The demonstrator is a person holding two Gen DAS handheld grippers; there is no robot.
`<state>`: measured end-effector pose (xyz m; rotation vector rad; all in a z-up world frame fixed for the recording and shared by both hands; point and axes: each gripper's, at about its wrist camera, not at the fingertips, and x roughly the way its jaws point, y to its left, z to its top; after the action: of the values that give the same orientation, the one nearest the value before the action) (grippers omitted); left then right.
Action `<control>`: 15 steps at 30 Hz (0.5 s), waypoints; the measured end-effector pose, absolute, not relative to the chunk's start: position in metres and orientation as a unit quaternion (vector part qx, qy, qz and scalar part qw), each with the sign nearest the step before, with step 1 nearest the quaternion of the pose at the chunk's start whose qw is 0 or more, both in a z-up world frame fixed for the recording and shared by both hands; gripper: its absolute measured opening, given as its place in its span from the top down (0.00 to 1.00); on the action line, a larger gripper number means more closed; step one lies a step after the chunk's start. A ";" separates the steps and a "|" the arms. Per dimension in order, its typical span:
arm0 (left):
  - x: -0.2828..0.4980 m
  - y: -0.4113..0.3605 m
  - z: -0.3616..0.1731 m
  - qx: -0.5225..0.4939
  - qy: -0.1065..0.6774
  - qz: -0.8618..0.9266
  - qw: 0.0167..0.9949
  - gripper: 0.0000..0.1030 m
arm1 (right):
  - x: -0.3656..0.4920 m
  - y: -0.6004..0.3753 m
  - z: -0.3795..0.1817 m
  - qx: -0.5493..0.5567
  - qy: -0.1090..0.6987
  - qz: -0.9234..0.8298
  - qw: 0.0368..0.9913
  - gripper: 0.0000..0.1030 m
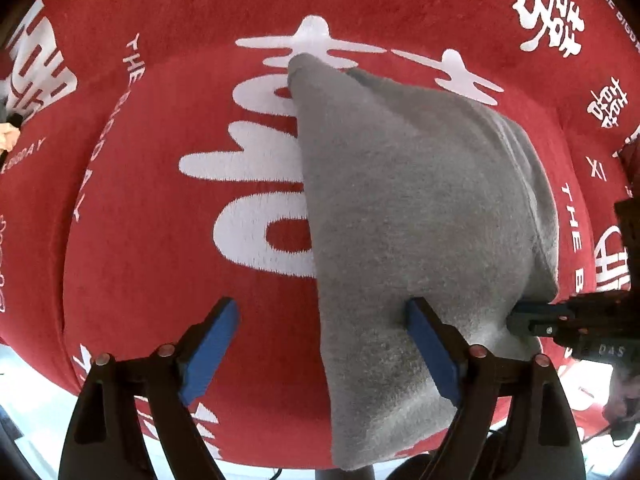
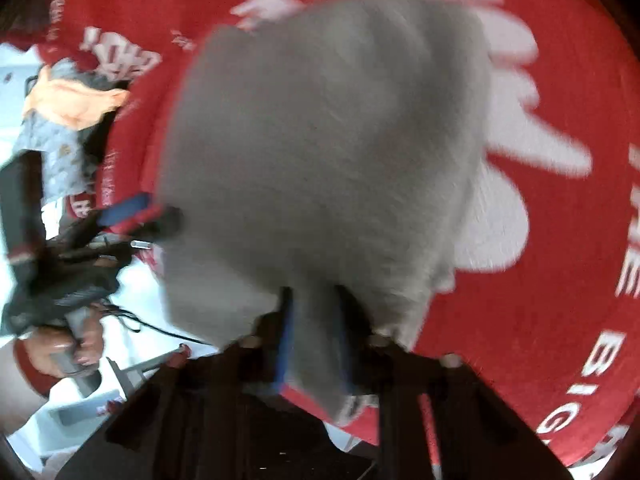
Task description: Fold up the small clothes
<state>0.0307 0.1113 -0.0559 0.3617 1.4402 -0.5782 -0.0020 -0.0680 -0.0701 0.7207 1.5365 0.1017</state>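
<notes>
A small grey cloth [image 1: 400,200] lies on a red blanket [image 1: 140,200] with big white characters. My left gripper [image 1: 322,306] points straight down over the cloth's near left edge. Its jaws stand open: the right blue pad [image 1: 428,344] rests against the cloth and the left pad [image 1: 216,332] is over bare blanket. From the right, my right gripper [image 1: 516,318] is shut on the cloth's near corner. The blurred right wrist view shows the grey cloth [image 2: 320,140] pinched between the right gripper's [image 2: 314,300] fingers and raised off the blanket.
Beyond the blanket's [image 2: 540,280] left edge, an orange garment [image 2: 72,100] lies on a grey patterned one [image 2: 60,156]. A person's hand [image 2: 76,348] grips the left tool's handle over a white floor. Blanket text runs along the right rim.
</notes>
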 end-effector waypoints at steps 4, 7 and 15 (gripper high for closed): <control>0.030 0.110 -0.054 0.173 0.640 -0.267 0.699 0.15 | -0.015 -0.075 -0.069 0.357 0.666 0.020 0.654 0.92; 0.026 0.105 -0.053 0.199 0.631 -0.253 0.706 0.00 | -0.010 -0.064 -0.067 0.331 0.677 0.015 0.657 0.88; 0.012 0.094 -0.054 0.205 0.630 -0.258 0.704 0.00 | 0.003 -0.052 -0.052 0.307 0.686 -0.013 0.659 0.81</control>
<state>0.0124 0.0937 -0.0535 0.4559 1.4009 -0.5735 0.0029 -0.0519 -0.0515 0.6944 1.5530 -0.0288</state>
